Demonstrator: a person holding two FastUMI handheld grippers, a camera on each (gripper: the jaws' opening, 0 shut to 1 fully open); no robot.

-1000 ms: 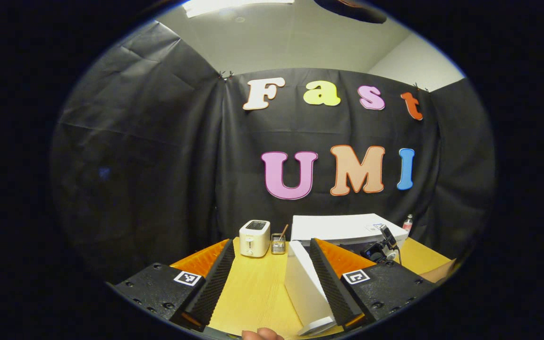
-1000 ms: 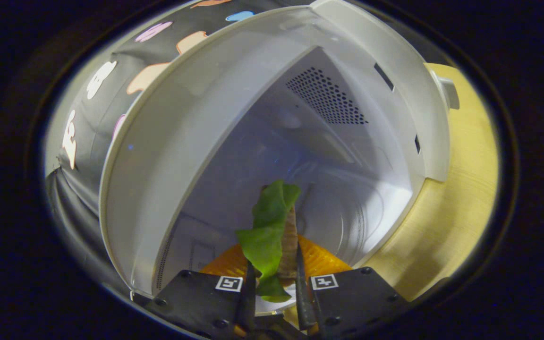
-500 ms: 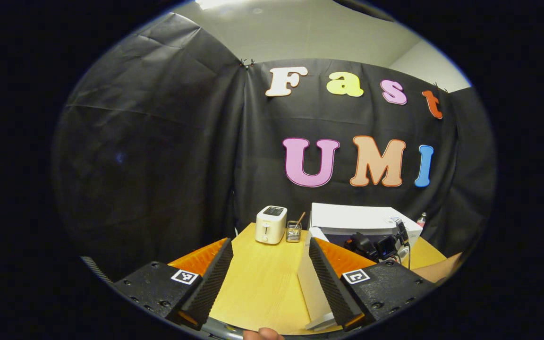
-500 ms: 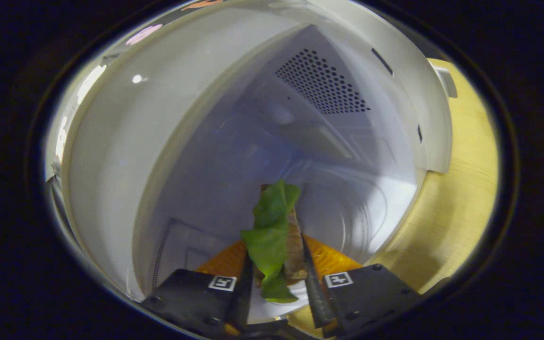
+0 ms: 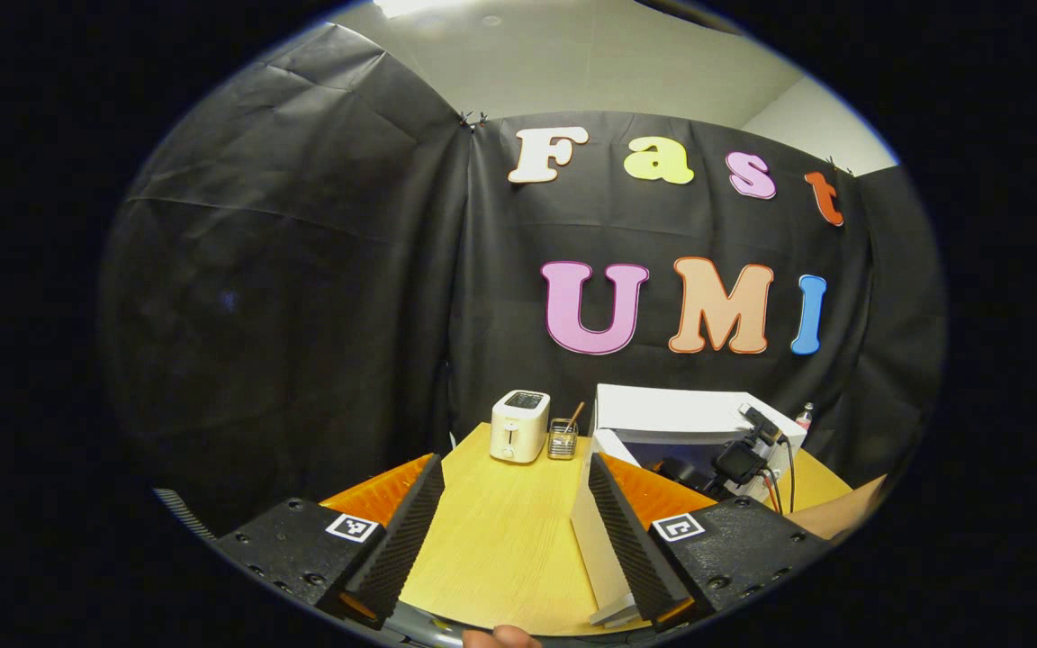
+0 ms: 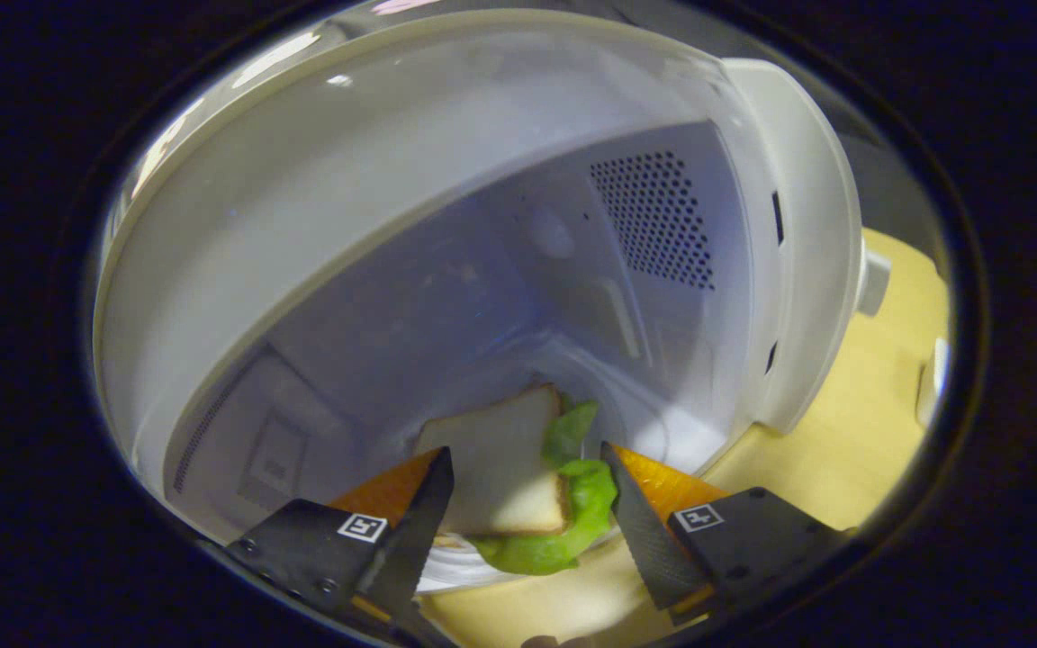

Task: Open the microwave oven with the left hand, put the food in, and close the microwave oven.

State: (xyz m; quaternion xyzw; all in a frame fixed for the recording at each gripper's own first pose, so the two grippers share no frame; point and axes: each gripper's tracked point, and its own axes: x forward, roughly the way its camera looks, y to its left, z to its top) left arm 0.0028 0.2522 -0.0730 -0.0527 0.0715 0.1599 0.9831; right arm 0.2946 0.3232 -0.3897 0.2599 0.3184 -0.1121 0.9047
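Observation:
In the right gripper view a sandwich (image 6: 500,468) of white bread with green lettuce (image 6: 577,517) lies flat on the white turntable (image 6: 446,576) inside the white microwave (image 6: 374,180). My right gripper (image 6: 523,504) is open, one finger on each side of the sandwich and neither pressing on it. In the left gripper view the microwave (image 5: 689,416) stands at the back right of the wooden table (image 5: 500,531), and its open door (image 5: 592,531) shows edge-on. The right gripper (image 5: 739,461), with cables, reaches into the opening. My left gripper (image 5: 514,540) hangs open over the table, holding nothing.
A cream toaster (image 5: 519,425) and a small wire holder (image 5: 561,439) stand left of the microwave at the table's back. A small bottle (image 5: 805,416) sits behind the microwave's right corner. A person's forearm (image 5: 843,515) crosses the lower right. A perforated vent (image 6: 658,216) marks the cavity's side wall.
The right gripper rolled and opened; the sandwich, held on edge before, now lies flat on the turntable. The left gripper drew back from the door a second ago and has since stayed still.

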